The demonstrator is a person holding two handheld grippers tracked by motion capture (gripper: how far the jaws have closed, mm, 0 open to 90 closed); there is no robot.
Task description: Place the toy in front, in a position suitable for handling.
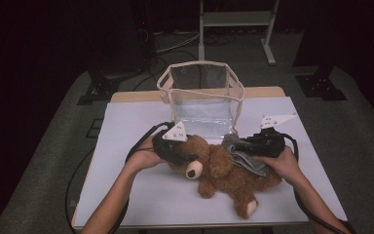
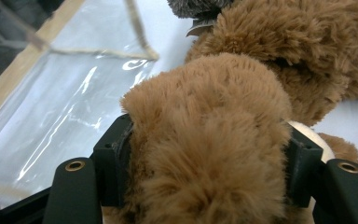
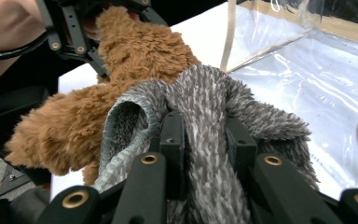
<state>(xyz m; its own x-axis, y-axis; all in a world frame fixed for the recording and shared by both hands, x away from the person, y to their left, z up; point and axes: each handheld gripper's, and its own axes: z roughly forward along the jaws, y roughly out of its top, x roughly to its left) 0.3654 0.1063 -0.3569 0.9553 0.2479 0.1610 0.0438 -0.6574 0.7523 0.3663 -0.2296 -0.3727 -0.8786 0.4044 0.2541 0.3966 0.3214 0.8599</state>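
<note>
A brown teddy bear [image 1: 224,173] lies on its back on the white table top [image 1: 136,117], head toward the left. My left gripper [image 1: 182,156] is shut on the bear's head [image 2: 205,140], with the fur bulging between its jaws. A grey fuzzy cloth [image 1: 246,158] lies across the bear's body. My right gripper [image 1: 236,145] is shut on a fold of that grey cloth [image 3: 205,107]. In the right gripper view the bear [image 3: 135,60] lies beyond the cloth, and the left gripper [image 3: 79,28] holds it at the far end.
A clear plastic bag with a cream trim [image 1: 202,97] stands open just behind the bear, close to both grippers. The clear bag [image 2: 65,107] lies right beside the bear's head. The table's front edge is near the bear's foot [image 1: 247,208]. Dark floor and a metal stand surround the table.
</note>
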